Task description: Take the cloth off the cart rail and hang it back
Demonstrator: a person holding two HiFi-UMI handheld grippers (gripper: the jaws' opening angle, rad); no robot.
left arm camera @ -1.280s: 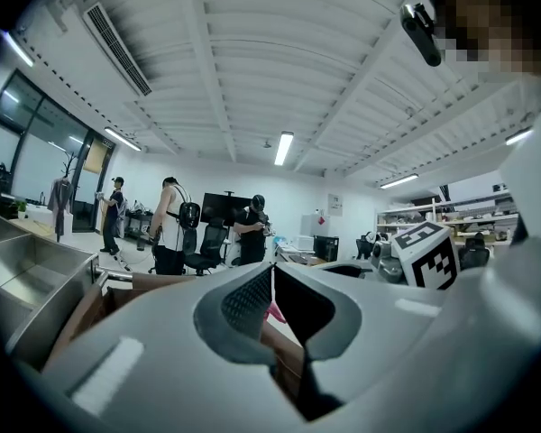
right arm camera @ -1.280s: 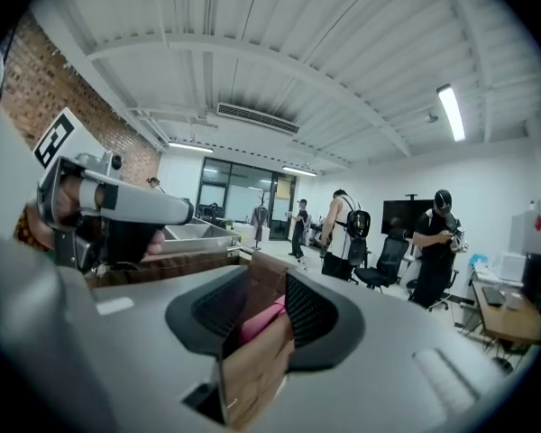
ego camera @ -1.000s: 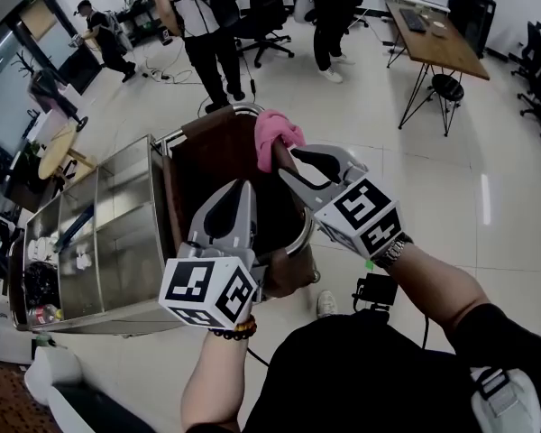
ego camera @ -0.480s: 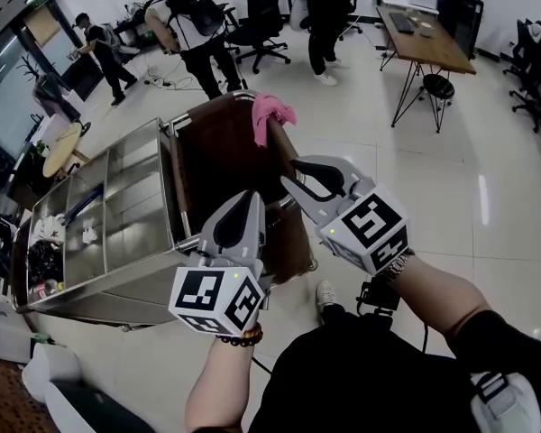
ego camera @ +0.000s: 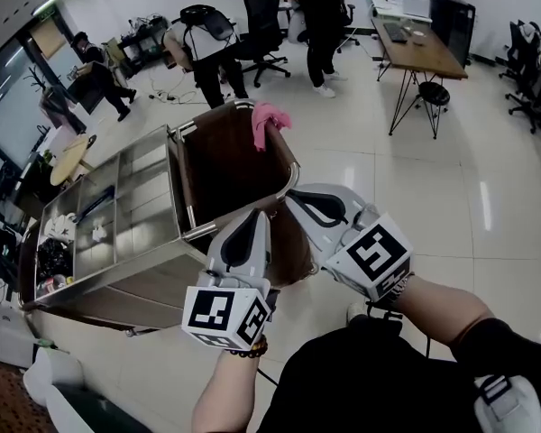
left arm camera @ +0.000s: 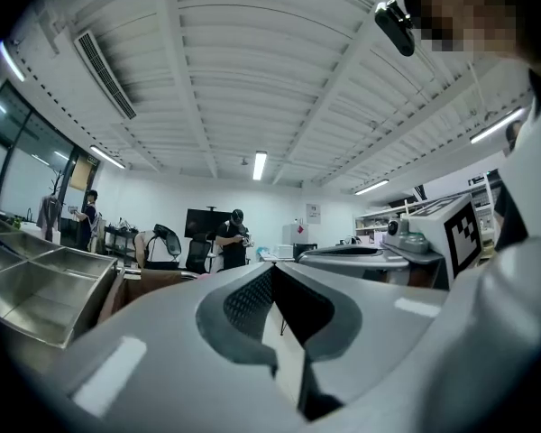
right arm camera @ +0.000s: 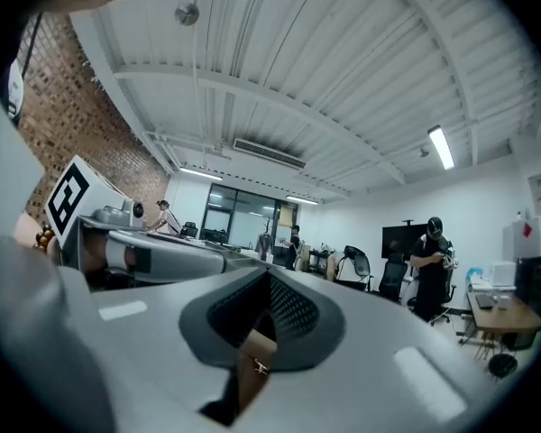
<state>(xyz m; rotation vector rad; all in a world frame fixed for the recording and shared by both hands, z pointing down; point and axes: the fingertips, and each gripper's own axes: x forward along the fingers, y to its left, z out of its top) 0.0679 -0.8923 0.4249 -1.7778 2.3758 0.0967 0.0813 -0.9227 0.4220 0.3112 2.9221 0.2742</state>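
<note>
Pink cloth (ego camera: pixel 269 123) on rail (ego camera: pixel 295 171); left gripper (ego camera: pixel 257 215), right gripper (ego camera: pixel 294 198) side-by-side, pointing forward, fingers closed.

"What stands on the floor (ego camera: pixel 415 179)?"

"A steel cart (ego camera: pixel 117 282), just ahead of the left gripper (ego camera: pixel 255 219) and the right gripper (ego camera: pixel 295 202), stretching off to their left."

"And on the cart?"

"A brown bag (ego camera: pixel 221 161) opens right beyond both tips, framed by a metal rail (ego camera: pixel 291 171). A pink cloth (ego camera: pixel 269 123) hangs over the rail's far end, well past the tongs. Far to their left, open steel trays (ego camera: pixel 126 197) hold small white and dark bits, too small to name."
</note>
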